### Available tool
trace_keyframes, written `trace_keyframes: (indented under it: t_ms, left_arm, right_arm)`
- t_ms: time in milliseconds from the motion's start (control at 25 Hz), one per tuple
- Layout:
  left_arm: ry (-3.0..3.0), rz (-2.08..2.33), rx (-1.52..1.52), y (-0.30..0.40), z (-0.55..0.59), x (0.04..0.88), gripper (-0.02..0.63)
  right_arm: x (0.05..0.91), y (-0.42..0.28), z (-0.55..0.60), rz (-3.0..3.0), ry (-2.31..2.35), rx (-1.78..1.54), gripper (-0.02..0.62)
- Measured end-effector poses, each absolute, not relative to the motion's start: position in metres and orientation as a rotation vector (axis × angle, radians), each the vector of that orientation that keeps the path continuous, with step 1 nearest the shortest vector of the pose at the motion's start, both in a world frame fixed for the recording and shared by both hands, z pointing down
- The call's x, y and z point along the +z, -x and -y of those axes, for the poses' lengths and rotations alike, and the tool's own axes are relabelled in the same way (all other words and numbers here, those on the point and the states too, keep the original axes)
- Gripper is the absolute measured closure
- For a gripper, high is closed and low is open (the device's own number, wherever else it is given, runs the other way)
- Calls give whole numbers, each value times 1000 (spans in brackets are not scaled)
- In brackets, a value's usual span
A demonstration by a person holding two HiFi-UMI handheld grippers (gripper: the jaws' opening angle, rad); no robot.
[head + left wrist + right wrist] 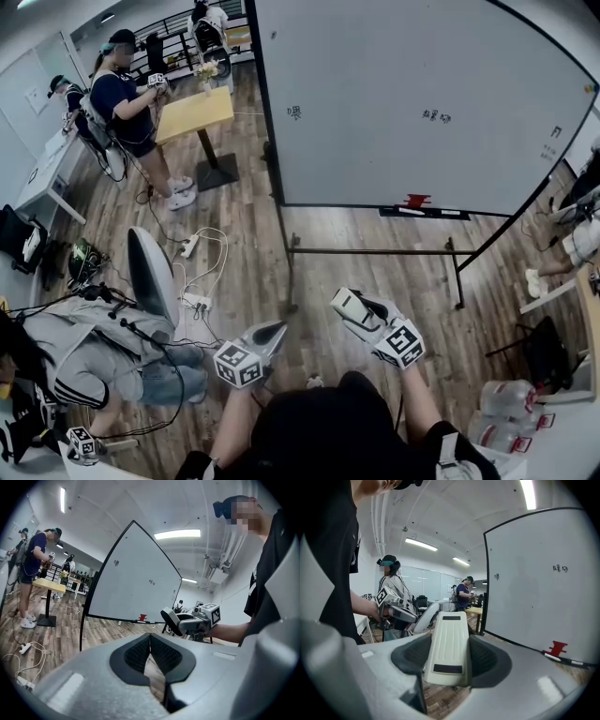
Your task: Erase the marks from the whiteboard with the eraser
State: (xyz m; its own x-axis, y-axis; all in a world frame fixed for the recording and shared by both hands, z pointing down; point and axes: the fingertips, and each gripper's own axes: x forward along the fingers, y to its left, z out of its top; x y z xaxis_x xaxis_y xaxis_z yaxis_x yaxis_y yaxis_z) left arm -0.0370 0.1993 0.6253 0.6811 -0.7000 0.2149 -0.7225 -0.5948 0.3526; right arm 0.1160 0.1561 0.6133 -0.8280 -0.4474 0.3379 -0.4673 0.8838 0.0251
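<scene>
A large whiteboard [422, 84] on a black stand faces me across the wooden floor. It carries small dark marks at the left [294, 112], at the middle [436, 116] and at the right edge [556, 131]. My right gripper [360, 315] is shut on a cream eraser [449, 644], held low and well short of the board; the left gripper view also catches this eraser [170, 620]. My left gripper [275, 332] is shut with nothing in it, its dark pads [136, 656] meeting at the tips. A red object [416, 201] and markers lie on the board's tray.
The stand's low bar [375, 250] crosses the floor before the board. A grey chair [150, 272], a power strip with cables [197, 300] and a seated person [84, 356] are at my left. A yellow table [195, 112] and standing people are further back. Water bottles [511, 403] sit right.
</scene>
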Motion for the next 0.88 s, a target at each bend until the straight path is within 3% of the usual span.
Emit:
trace_keyframes:
  t_ms: [880]
  left_arm:
    - [-2434, 1242, 66, 14, -103, 603, 594]
  right_arm:
    - [601, -139, -46, 2707, -627, -36, 337]
